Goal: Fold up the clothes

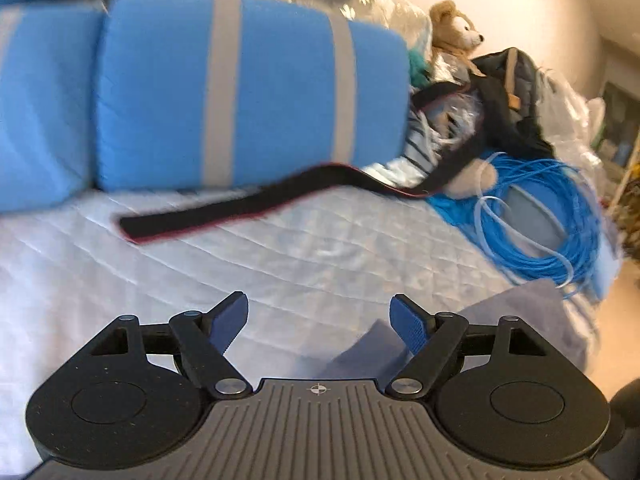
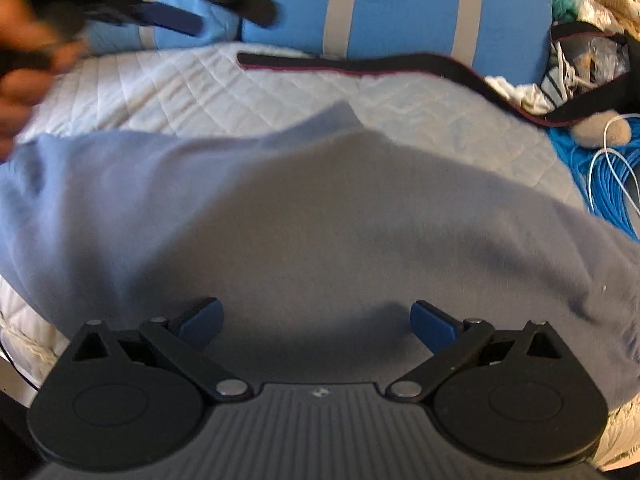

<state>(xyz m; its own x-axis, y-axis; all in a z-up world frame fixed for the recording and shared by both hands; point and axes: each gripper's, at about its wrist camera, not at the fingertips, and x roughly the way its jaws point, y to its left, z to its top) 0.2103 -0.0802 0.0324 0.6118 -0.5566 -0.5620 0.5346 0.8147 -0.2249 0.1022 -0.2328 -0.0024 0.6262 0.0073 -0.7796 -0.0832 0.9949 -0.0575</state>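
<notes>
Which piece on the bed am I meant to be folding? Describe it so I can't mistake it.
Start at the white quilted bedcover below the blue grey-striped cushions. On its near side lies the grey-blue soft cloth garment, spread wide. Unlike the narrow black red-edged strap behind it, it is broad, pale and plain.

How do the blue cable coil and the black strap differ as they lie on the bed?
The blue cable coil is thin cord wound into loops at the bed's edge; the black strap is a flat band with red edging, stretched out across the quilt below the cushion. Both lie loose, beyond the garment.
</notes>
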